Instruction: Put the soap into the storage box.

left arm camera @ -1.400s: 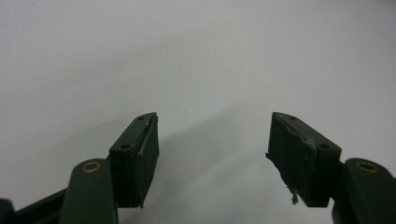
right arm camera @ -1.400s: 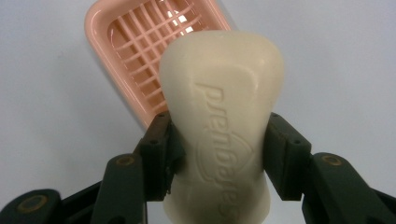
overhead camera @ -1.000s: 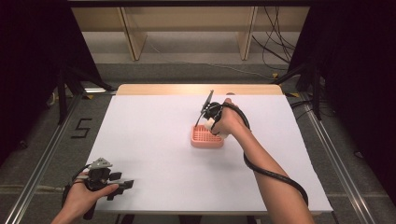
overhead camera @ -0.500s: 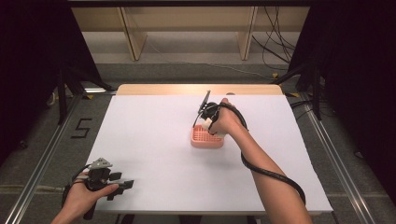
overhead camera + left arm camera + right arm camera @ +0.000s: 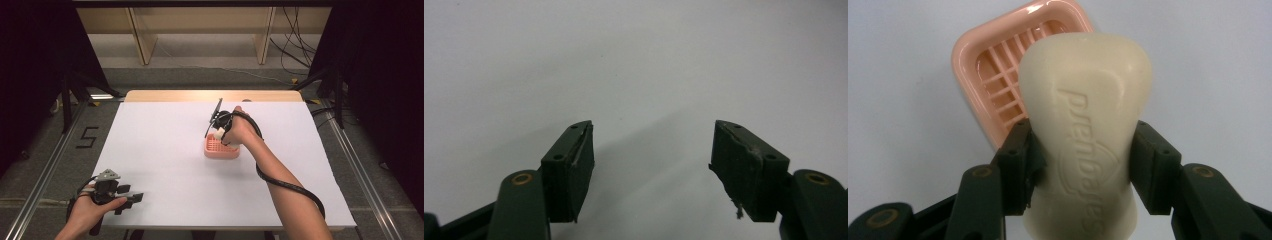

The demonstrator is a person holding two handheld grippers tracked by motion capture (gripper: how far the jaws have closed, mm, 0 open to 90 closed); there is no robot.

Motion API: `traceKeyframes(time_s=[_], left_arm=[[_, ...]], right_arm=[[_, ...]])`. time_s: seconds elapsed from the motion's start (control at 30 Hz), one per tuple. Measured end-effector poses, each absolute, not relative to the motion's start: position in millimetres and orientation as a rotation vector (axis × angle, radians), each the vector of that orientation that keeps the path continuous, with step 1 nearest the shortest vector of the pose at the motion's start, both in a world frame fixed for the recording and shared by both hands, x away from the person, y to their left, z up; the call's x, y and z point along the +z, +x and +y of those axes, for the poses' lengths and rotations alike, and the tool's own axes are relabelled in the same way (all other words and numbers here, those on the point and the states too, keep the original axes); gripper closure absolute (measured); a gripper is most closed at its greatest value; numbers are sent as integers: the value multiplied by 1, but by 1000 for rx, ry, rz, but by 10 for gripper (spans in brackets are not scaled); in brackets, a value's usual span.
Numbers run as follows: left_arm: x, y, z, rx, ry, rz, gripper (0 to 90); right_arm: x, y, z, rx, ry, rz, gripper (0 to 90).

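One soap bar (image 5: 1087, 145) is clamped by the right gripper (image 5: 1083, 160) above one pink dish (image 5: 998, 80); the left gripper (image 5: 651, 165) is held agape near the table's (image 5: 165, 130) front edge.

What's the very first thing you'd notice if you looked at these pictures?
The cream-coloured bar of soap with raised letters, pinched between the black jaws of the right claw. Behind it lies a pink plastic soap dish with a slatted floor, near the middle of the white table. At the near left corner the left claw gapes open over bare table.
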State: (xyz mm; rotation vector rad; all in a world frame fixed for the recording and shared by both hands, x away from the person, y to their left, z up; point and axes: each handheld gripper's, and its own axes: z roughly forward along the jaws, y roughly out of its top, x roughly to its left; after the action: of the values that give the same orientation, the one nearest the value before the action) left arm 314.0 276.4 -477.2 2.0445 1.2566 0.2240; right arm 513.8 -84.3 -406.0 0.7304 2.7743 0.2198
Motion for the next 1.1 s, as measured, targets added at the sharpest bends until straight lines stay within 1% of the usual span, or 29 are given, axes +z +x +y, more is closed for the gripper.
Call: traceKeyframes(time_s=[0.33,0.5,0.53,0.67,0.73,1.1], left_arm=[[-477,314,276,225,2042,1258,333],[-477,314,276,224,2041,1258,333],[-477,314,276,225,2041,1258,333],[-477,314,276,225,2041,1256,333],[-476,314,278,219,2070,1238,333],[-476,314,278,220,2059,1243,333]], right_arm=[[-411,516,-81,228,705,2789,504],[-412,515,-77,251,751,2785,504],[-412,517,-78,231,702,2784,504],[-413,516,-75,236,747,2785,504],[-414,517,-75,242,729,2795,504],[-416,520,-74,231,698,2795,504]])
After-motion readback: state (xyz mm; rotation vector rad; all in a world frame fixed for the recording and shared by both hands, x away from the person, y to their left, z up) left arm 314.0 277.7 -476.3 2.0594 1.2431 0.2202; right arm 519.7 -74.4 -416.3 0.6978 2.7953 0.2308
